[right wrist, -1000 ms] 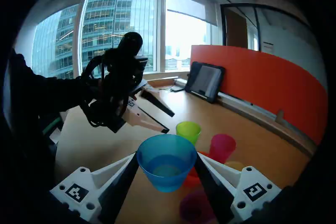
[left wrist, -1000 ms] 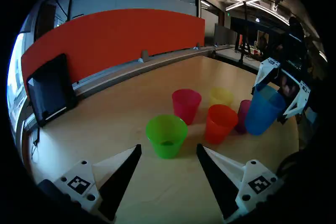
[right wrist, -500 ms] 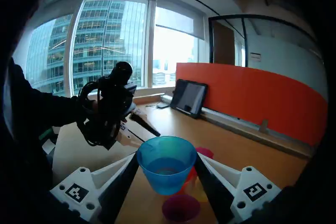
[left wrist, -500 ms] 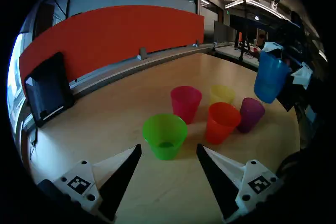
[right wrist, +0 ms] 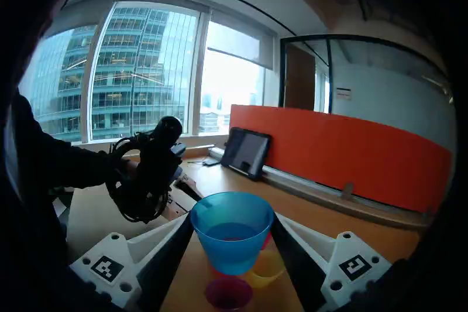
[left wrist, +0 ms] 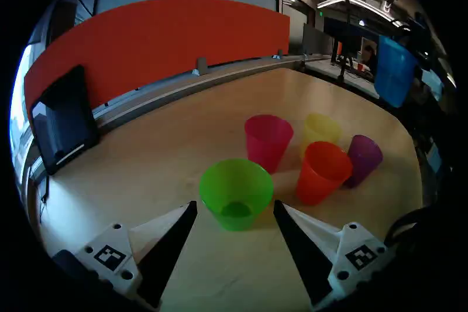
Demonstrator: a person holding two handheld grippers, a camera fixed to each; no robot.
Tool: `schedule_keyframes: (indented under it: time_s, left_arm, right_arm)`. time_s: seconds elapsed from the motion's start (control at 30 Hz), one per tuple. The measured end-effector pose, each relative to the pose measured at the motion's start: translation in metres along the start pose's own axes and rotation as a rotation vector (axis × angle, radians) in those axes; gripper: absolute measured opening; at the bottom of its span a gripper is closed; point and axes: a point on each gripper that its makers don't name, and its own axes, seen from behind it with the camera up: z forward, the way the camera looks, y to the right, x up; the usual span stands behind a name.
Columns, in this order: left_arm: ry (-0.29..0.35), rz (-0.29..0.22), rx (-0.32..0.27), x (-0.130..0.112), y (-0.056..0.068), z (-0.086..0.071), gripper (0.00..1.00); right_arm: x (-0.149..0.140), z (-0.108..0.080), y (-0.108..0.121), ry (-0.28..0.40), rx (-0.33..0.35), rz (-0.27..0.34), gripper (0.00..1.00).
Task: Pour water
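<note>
Your right claw (right wrist: 232, 219) is clenched on the blue cup (right wrist: 232, 242), one finger on each side of its wall, and you hold it upright so the water low inside stays level. In the left gripper view that cup (left wrist: 395, 72) hangs at the upper right of the frame, high above the counter (left wrist: 164, 142) and well apart from the others. Your left claw (left wrist: 235, 205) is released, and the green cup (left wrist: 236, 192) stands at the bottom centre between its tips. That looks like readiness to steady or present it as the receiver, though I cannot tell if the tips touch it. The pink (left wrist: 268, 139), yellow (left wrist: 320, 129), orange (left wrist: 322, 171) and purple (left wrist: 364, 158) cups cluster right of centre. Pouring is not begun; you need the blue cup over a rim before tilting
</note>
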Motion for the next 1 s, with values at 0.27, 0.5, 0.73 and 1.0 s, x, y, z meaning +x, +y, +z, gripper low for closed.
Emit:
schedule_keyframes:
  time_s: [0.27, 0.5, 0.73, 1.0]
  left_arm:
    - [-0.014, 0.000, 0.010, 0.001, -0.004, 0.013, 0.97]
    - [-0.019, 0.002, 0.013, 0.004, -0.004, 0.022, 0.97]
    - [-0.015, -0.013, 0.009, 0.007, -0.001, 0.026, 0.94]
    - [0.002, -0.045, -0.002, 0.012, 0.002, 0.024, 0.87]
  right_arm:
    - [0.011, -0.006, 0.010, 0.014, -0.027, -0.012, 0.93]
    - [0.013, -0.009, 0.013, 0.016, -0.035, -0.012, 0.93]
    - [0.013, -0.011, 0.017, 0.019, -0.043, -0.008, 0.93]
    - [0.015, -0.013, 0.021, 0.024, -0.052, -0.003, 0.93]
